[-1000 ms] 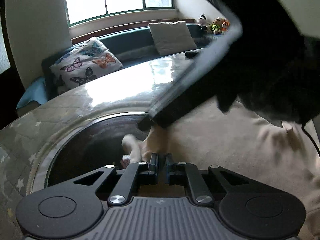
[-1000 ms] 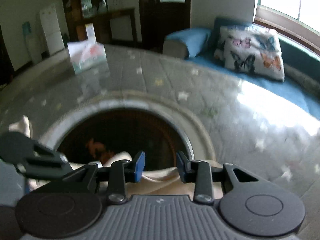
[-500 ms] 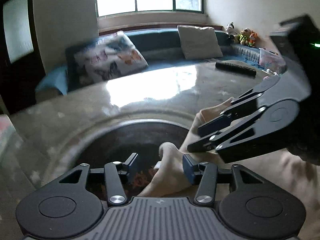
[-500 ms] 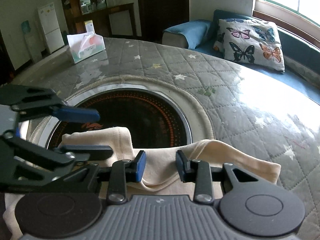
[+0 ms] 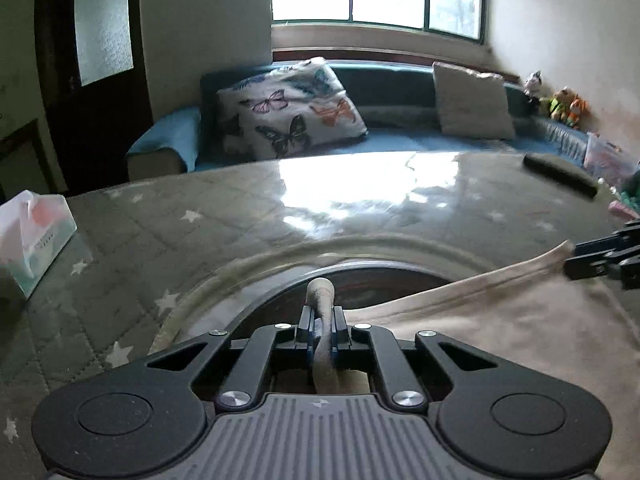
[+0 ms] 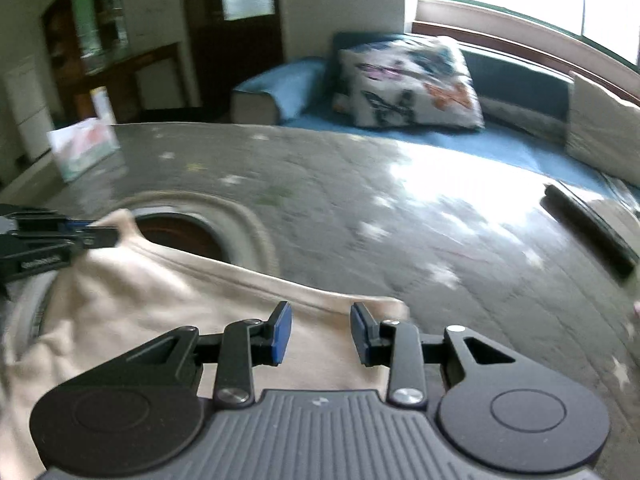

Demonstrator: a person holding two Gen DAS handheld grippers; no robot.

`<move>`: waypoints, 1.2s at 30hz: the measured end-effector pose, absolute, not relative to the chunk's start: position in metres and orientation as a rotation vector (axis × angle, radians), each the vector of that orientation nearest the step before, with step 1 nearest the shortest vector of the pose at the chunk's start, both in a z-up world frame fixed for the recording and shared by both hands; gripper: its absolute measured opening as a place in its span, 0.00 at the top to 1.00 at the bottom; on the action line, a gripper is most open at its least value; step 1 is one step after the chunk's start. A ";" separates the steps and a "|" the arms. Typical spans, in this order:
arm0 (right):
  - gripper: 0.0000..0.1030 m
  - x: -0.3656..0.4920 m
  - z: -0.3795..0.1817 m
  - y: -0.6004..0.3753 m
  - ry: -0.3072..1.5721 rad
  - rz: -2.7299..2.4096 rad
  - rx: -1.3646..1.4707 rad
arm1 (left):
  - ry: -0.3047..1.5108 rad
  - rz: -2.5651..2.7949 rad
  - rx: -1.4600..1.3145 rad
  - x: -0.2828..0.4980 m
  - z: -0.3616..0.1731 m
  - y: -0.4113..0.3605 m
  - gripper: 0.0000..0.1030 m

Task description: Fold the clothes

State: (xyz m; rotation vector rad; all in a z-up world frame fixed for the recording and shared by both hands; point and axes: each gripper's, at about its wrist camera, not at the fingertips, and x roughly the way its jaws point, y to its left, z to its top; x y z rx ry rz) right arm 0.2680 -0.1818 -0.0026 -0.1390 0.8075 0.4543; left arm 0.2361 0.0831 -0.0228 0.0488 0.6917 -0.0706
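Cream cloth, the garment point(image 5: 500, 320), lies on the quilted table point(image 5: 360, 200), its hem running left to right between both grippers. The left gripper point(image 5: 322, 330) is clamped on one corner. The right gripper point(image 6: 320, 334) stands open over the other corner, gripping nothing, hem just ahead.

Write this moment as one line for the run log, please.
left tool: shut on cloth corner | right tool: open, over cloth's other corner | cloth: on table, not folded
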 end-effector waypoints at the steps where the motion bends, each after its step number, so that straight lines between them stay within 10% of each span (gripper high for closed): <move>1: 0.69 0.270 -0.006 -0.185 0.813 0.442 -0.134 | 0.697 -0.066 0.061 0.238 -0.025 0.083 0.92; 10: 0.76 0.281 -0.019 -0.195 0.827 0.405 -0.122 | 0.710 -0.023 0.096 0.243 -0.032 0.084 0.86; 18: 0.73 0.246 0.008 -0.193 0.809 0.476 -0.198 | 0.691 -0.078 0.152 0.209 -0.007 0.071 0.49; 36: 0.66 0.114 -0.003 -0.199 0.847 0.575 -0.336 | 0.719 -0.186 0.273 0.073 -0.024 0.028 0.41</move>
